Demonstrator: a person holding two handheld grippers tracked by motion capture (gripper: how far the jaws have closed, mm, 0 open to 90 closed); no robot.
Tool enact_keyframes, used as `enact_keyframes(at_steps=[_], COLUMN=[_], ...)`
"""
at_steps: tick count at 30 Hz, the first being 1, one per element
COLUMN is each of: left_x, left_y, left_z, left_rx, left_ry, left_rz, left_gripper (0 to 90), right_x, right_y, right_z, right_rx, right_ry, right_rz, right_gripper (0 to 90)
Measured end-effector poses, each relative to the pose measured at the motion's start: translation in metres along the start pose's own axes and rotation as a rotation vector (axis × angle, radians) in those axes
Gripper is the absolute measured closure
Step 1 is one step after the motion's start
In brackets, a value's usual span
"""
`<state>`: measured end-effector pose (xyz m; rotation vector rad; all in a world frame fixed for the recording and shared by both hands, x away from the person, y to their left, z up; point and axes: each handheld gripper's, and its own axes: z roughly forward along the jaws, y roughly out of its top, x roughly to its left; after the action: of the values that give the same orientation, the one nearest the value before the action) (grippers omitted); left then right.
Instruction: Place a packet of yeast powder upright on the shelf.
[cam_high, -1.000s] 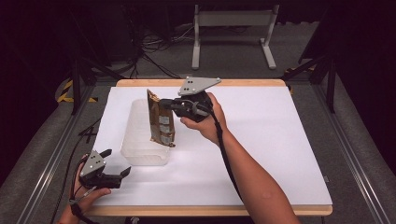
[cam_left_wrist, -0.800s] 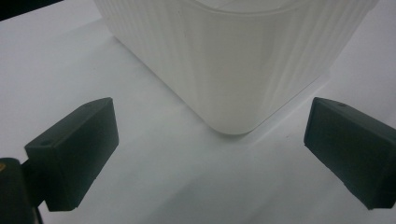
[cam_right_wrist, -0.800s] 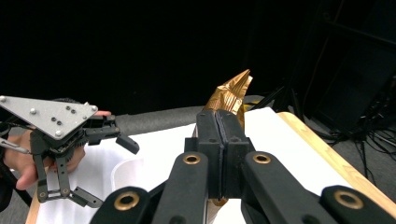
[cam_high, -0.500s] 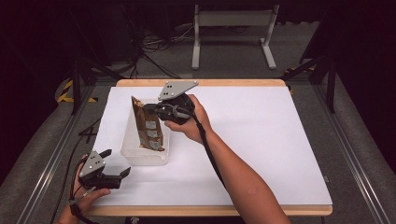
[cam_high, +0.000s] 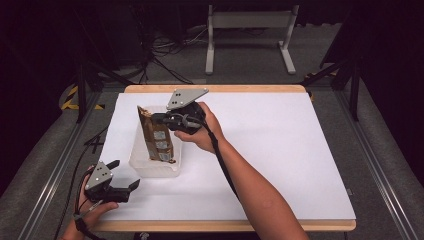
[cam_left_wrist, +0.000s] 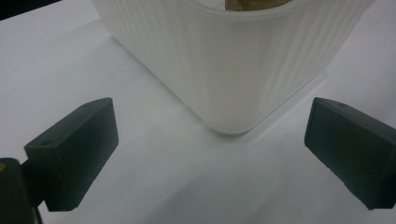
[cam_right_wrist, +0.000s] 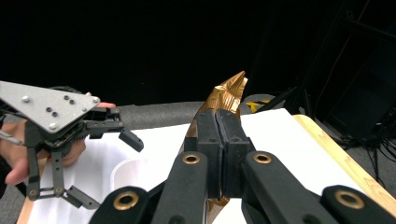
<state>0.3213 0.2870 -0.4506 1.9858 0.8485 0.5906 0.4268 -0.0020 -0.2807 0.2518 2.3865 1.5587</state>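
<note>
A brown-gold foil packet (cam_high: 156, 137) stands tilted with its lower end inside a translucent white tub (cam_high: 145, 167) on the left of the white table. My right gripper (cam_high: 159, 119) comes in from the right and is shut on the packet's upper part; in the right gripper view the closed jaws (cam_right_wrist: 223, 135) pinch the gold packet (cam_right_wrist: 229, 91). My left gripper (cam_high: 122, 186) rests near the front left corner, open, just short of the tub. In the left gripper view its jaws (cam_left_wrist: 210, 154) stand wide apart, facing a corner of the tub (cam_left_wrist: 233, 70).
The white table top (cam_high: 280, 150) stretches right of the tub, edged in wood (cam_high: 225, 225). A metal stand (cam_high: 247, 37) and cables lie on the floor beyond the far edge. The left gripper (cam_right_wrist: 109, 170) shows beside the tub (cam_right_wrist: 128, 175) in the right gripper view.
My right gripper has carried the packet leftward, so it now stands over the tub's left side. The left gripper has stayed put, open.
</note>
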Motion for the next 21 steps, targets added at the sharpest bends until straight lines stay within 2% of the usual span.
enact_keyframes(at_steps=[2, 3, 6, 8, 9, 12, 14, 16, 18, 21], left_x=[0.0, 0.0, 0.0, 0.0, -0.001, 0.0, -0.001, -0.001, 0.0, 0.001], left_y=[0.0, 0.0, 0.0, 0.0, 0.0, 0.0, 0.0, 0.0, 0.0, -0.001], left_z=[0.0, 0.001, 0.002, 0.002, 0.002, 0.002, 0.002, 0.001, 0.0, 0.0], left_rx=[0.004, 0.004, 0.01, 0.009, 0.011, 0.013, 0.012, 0.007, 0.005, 0.004], left_ry=[-0.001, 0.0, -0.001, -0.001, -0.001, 0.0, 0.0, 0.0, 0.002, -0.001], left_rz=[-0.002, -0.004, 0.0, 0.001, -0.002, 0.001, 0.003, -0.002, -0.001, -0.005], left_gripper=[3.8, 3.8, 3.8, 3.8, 3.8, 3.8, 3.8, 3.8, 3.9, 3.8], right_x=[0.001, 0.002, 0.002, 0.002, 0.005, 0.006, 0.005, 0.003, -0.003, 0.003], right_y=[-0.001, 0.001, 0.001, 0.001, 0.004, 0.006, 0.009, 0.011, 0.013, 0.014], right_z=[-0.002, -0.003, -0.003, -0.003, -0.001, 0.003, 0.007, 0.01, 0.01, 0.016], right_rx=[0.016, 0.028, 0.04, 0.028, 0.034, 0.04, 0.043, 0.051, 0.045, 0.071], right_ry=[-0.009, -0.007, -0.017, 0.022, 0.015, 0.009, 0.008, -0.006, 0.012, 0.03], right_rz=[-0.038, -0.074, -0.086, -0.08, -0.098, -0.111, -0.103, -0.117, -0.096, -0.138], right_gripper=[88.8, 88.7, 88.7, 88.6, 88.5, 88.5, 88.7, 88.8, 88.8, 88.8])
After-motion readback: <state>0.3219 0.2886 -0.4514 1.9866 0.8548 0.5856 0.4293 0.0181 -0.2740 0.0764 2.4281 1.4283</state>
